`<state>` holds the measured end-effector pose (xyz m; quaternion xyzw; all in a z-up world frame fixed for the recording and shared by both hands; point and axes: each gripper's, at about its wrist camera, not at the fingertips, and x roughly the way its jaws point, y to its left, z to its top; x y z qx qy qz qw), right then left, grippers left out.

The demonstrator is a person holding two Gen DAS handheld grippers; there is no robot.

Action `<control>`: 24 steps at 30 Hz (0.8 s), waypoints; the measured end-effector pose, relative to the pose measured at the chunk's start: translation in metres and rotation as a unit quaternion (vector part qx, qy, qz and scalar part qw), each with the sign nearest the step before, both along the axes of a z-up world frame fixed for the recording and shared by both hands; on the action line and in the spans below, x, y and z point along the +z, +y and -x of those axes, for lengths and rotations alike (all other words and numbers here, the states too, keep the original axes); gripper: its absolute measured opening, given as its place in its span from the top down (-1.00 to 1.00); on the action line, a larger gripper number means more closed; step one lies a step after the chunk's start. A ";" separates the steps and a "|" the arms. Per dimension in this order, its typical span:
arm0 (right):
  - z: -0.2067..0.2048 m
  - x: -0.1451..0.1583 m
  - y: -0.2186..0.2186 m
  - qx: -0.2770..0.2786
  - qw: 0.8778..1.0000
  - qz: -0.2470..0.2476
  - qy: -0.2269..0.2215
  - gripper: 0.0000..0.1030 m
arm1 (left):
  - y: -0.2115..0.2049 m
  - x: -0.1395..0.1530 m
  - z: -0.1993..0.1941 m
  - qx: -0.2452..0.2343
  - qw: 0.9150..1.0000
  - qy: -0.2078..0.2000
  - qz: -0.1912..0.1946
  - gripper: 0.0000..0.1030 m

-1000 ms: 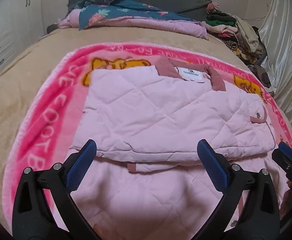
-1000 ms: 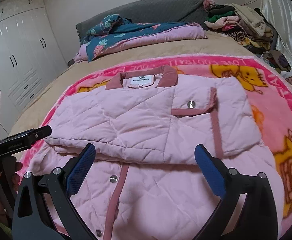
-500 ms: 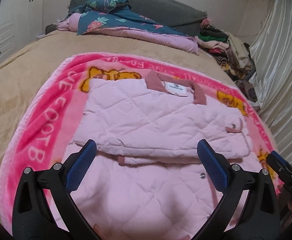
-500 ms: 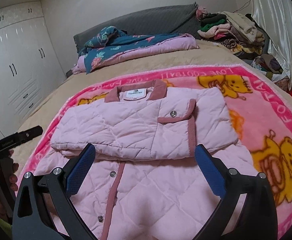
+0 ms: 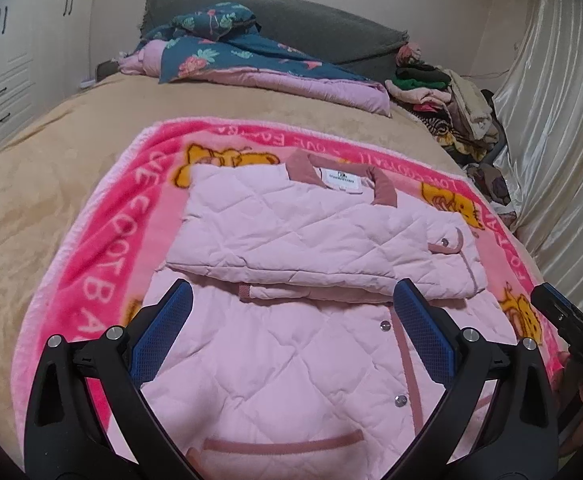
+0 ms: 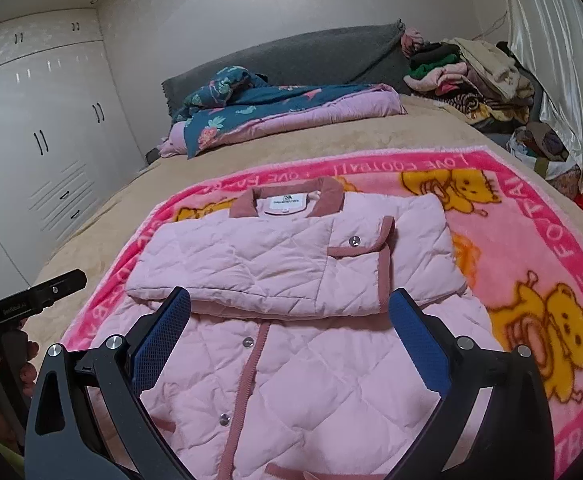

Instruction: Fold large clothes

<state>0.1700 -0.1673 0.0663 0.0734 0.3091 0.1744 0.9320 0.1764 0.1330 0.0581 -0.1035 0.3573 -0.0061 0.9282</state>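
A pale pink quilted jacket (image 5: 311,236) with a darker pink collar and trim lies on a pink cartoon blanket (image 5: 103,264) on the bed. Its sleeves are folded across the chest, forming a band above the snap-buttoned lower body. It also shows in the right wrist view (image 6: 283,264). My left gripper (image 5: 289,338) is open and empty, held above the jacket's lower part. My right gripper (image 6: 289,340) is open and empty too, over the lower front. Each gripper's body shows at the edge of the other's view.
The blanket (image 6: 531,264) lies on a tan bedspread (image 5: 51,168). A folded floral quilt (image 5: 251,60) lies at the grey headboard. A heap of clothes (image 5: 451,104) sits at the far right by the curtain. White wardrobes (image 6: 31,140) stand on the left.
Both grippers have pulled back and risen from the jacket, so more of its lower part and the blanket shows. The jacket has not moved. Both stay open.
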 end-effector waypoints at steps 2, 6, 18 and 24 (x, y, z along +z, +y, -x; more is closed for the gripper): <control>0.006 0.007 -0.001 0.002 1.000 -0.001 -0.007 -0.92 | -0.001 0.007 0.007 0.002 1.000 -0.005 -0.001 -0.83; 0.020 0.020 -0.005 0.007 1.000 -0.008 -0.021 -0.92 | -0.002 0.018 0.020 0.002 1.000 -0.015 -0.001 -0.83; 0.054 0.046 -0.010 0.015 0.999 -0.012 -0.046 -0.92 | -0.008 0.048 0.059 0.006 0.999 -0.047 -0.011 -0.83; 0.069 0.055 -0.017 0.011 0.998 -0.014 -0.058 -0.92 | -0.010 0.055 0.074 0.006 0.998 -0.051 -0.018 -0.83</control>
